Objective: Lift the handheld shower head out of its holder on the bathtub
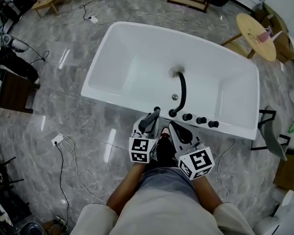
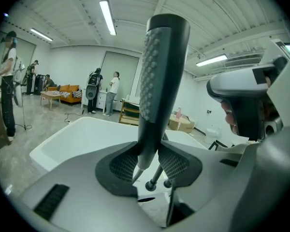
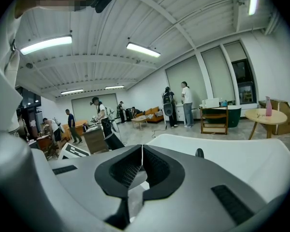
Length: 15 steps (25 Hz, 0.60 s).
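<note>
A white bathtub (image 1: 122,77) fills the middle of the head view, with a black curved spout (image 1: 182,89) and black knobs (image 1: 201,120) on its near rim. My left gripper (image 1: 148,123) is shut on the dark grey handheld shower head (image 1: 150,119), just above that near rim. In the left gripper view the shower head (image 2: 162,81) stands upright with its dotted face to the left, its lower end pinched between my pads (image 2: 176,166). My right gripper (image 1: 174,127) hovers right beside the left one, shut and empty; its tips meet in the right gripper view (image 3: 142,153).
A round wooden table (image 1: 257,35) stands beyond the tub's far right corner. A black chair frame (image 1: 267,131) is at the tub's right end. A power strip with cable (image 1: 59,140) lies on the marble floor at left, near a dark cabinet (image 1: 12,89). People (image 2: 113,93) stand far off.
</note>
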Available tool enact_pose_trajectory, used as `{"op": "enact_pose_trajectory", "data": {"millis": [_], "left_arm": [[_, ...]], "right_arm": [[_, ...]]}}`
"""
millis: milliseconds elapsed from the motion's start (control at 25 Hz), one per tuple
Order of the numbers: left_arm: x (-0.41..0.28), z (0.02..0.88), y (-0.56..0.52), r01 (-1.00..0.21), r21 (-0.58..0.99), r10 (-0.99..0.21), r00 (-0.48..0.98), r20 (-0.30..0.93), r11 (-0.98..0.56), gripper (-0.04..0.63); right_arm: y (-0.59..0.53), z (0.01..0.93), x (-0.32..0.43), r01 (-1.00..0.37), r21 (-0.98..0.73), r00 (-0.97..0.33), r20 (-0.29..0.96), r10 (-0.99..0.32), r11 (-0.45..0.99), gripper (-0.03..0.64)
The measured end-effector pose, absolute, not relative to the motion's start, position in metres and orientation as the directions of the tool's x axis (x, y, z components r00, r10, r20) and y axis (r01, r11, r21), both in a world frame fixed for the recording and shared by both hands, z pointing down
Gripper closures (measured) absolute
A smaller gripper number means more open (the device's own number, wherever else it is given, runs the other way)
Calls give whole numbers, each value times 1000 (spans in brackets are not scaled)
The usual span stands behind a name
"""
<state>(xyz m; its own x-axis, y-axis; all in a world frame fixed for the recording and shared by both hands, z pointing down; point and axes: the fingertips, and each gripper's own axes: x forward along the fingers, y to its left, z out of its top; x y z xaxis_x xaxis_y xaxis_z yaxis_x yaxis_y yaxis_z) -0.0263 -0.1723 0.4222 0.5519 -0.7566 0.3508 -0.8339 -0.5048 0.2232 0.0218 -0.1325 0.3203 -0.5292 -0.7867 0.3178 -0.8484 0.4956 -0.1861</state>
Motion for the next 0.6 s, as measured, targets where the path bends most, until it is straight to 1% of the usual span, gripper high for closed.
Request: {"op": "enact_pose_trajectory", "data": {"millis": [400, 600], "left_arm": [[-35, 374, -149, -814, 234, -771, 579, 265, -532, 457], [-43, 349, -137, -817, 230, -785, 574, 233, -529, 457]], "right_arm": [[-99, 290, 16, -848, -179, -530, 273, -803, 499, 597], [-86, 273, 19, -859, -148, -512, 255, -820, 490, 597]]}}
